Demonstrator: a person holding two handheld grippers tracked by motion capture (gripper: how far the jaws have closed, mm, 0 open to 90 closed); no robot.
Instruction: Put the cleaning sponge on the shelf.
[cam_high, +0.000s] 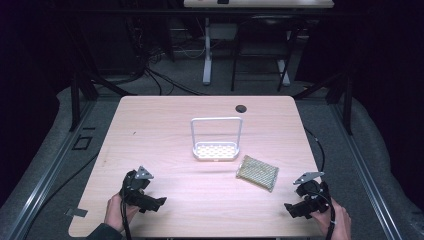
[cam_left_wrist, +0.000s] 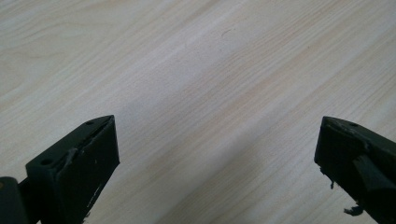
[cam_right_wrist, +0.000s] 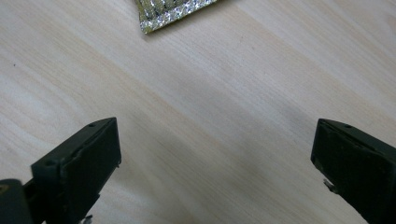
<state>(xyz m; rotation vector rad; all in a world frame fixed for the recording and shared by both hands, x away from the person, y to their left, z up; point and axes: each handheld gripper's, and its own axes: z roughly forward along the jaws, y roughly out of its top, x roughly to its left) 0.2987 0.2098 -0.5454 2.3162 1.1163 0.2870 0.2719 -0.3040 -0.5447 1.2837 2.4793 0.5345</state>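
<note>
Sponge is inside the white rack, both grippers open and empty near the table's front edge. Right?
Not quite. The sponge lies flat on the table, outside the white rack, just right of it, as the high view shows. The left gripper and right gripper are open and empty.

A person's left hand holds the left gripper low at the near left, jaws spread wide and empty; the right hand holds the right gripper likewise at the near right, both angled inward.
</note>
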